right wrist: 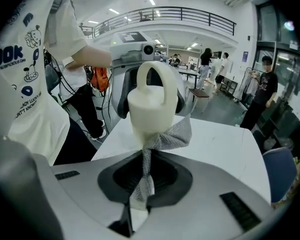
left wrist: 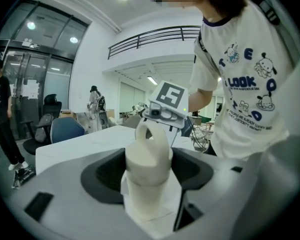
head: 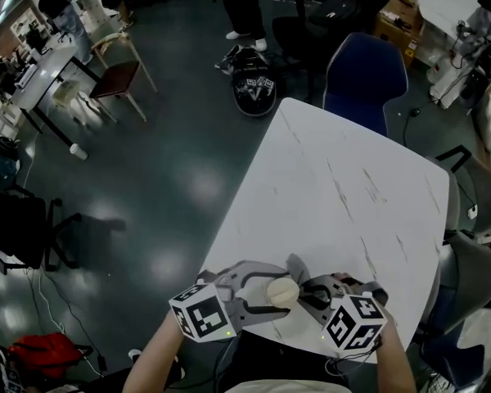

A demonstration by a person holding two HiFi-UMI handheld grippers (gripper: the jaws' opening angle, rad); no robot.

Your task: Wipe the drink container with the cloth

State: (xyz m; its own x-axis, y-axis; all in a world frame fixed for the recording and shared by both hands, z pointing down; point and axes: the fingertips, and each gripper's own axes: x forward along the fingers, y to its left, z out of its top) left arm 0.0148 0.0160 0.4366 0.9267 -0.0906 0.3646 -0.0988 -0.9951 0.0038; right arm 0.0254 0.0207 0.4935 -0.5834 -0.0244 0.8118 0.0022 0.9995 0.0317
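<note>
— Where was the bottle (head: 282, 291)?
— At the table's (head: 335, 195) near edge, in the left gripper (head: 260, 295). The right gripper (head: 315, 291) faced it, grey cloth (head: 298, 267) against the bottle.
— Beyond the table?
— A blue chair (head: 365, 72).

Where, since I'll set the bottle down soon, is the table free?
The white marbled tabletop is bare from the blue chair at its far edge nearly to the near edge. Crowded only there: left tongs hold the cream handled container, right tongs pinch the grey mesh cloth.
</note>
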